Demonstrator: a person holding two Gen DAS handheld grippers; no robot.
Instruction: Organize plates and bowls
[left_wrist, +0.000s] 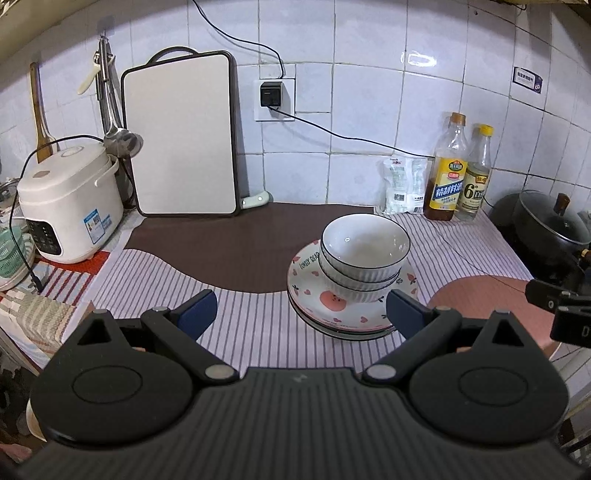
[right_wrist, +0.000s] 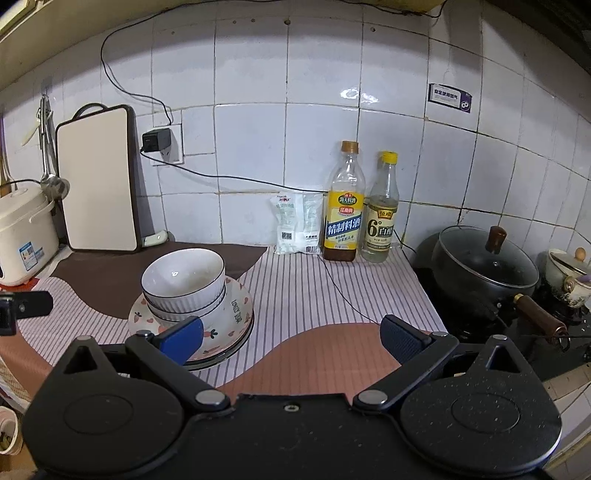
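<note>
A stack of white ribbed bowls (left_wrist: 364, 251) with dark rims sits on a stack of plates (left_wrist: 332, 314); the top plate is white with pink fruit prints. The stack also shows in the right wrist view, bowls (right_wrist: 183, 282) on plates (right_wrist: 236, 314). My left gripper (left_wrist: 301, 310) is open and empty, just in front of the stack, its right finger by the plate rim. My right gripper (right_wrist: 291, 338) is open and empty, to the right of the stack, its left finger near the plate's front edge. The right gripper's tip shows at the left wrist view's right edge (left_wrist: 557, 306).
A striped cloth (left_wrist: 258, 332) covers the counter. A white rice cooker (left_wrist: 68, 206) stands at the left, a cutting board (left_wrist: 181, 136) leans on the tiled wall. Two bottles (right_wrist: 345, 206) and seasoning bags (right_wrist: 295, 225) stand at the back. A black lidded pot (right_wrist: 484, 266) sits on the stove at right.
</note>
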